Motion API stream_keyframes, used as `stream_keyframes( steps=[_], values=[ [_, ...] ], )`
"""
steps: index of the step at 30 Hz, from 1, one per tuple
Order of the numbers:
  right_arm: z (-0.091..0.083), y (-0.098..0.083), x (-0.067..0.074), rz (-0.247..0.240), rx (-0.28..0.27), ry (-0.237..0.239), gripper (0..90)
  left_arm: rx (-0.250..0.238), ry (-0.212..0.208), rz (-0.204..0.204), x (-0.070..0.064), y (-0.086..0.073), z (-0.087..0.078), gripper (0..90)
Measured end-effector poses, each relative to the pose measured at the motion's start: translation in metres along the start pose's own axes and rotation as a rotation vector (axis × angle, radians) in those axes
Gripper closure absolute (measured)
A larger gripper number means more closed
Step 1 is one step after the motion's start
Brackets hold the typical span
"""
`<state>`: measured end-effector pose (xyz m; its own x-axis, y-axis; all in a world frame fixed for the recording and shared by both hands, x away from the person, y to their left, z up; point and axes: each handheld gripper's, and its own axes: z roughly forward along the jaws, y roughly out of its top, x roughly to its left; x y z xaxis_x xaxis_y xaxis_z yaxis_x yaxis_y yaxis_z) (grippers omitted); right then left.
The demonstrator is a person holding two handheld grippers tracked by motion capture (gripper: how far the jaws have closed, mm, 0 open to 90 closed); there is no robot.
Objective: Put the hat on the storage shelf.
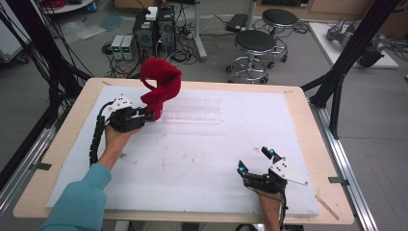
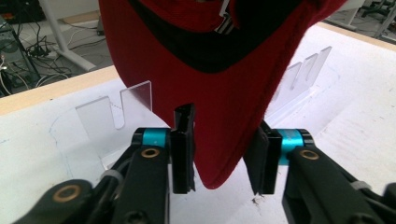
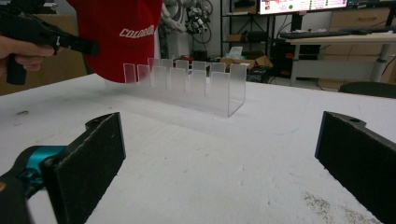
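Now, right gripper point(image 1: 256, 161): jaws wide apart, nothing between them, low over white board point(image 1: 202, 159).
Left gripper point(image 1: 148, 113): jaws slack around cap brim, pads not pressing.
Red cap point(image 1: 161, 86): white lettering, black underside, standing on clear slotted rack point(image 3: 196, 86).
Room: stools point(image 1: 255, 48), cables beyond table.

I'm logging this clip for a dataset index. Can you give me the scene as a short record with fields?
setting: white table top
main item: red cap, standing in the left end of a clear slotted rack
left tool: jaws either side of the cap's brim, a gap visible beside one pad
right tool: jaws wide open, nothing between them, near the table's front edge
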<state>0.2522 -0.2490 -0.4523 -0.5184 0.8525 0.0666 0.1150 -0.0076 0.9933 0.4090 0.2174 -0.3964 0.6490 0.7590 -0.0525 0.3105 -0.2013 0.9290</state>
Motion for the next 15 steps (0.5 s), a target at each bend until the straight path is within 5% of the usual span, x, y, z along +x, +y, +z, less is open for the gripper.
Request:
stream_keyframes(
  steps=[2,3,4,11,15],
  values=[
    [0.0,0.0,0.0,0.0,0.0,0.0,0.4,0.0,0.0,-0.013,0.0,0.0,0.0,60.5],
    [0.0,0.0,0.0,0.0,0.001,0.002,0.4,0.003,-0.001,-0.019,0.0,0.0,0.0,53.4],
    [0.0,0.0,0.0,0.003,0.001,0.004,0.5,0.009,0.008,-0.021,0.0,0.0,0.0,37.2],
    [-0.001,-0.001,0.0,0.006,-0.01,0.008,0.4,0.025,-0.021,-0.093,0.003,0.0,-0.015,12.3],
    [-0.001,0.0,-0.002,0.008,-0.015,0.01,0.4,-0.072,-0.016,0.012,-0.004,-0.009,-0.046,11.7]
  ],
)
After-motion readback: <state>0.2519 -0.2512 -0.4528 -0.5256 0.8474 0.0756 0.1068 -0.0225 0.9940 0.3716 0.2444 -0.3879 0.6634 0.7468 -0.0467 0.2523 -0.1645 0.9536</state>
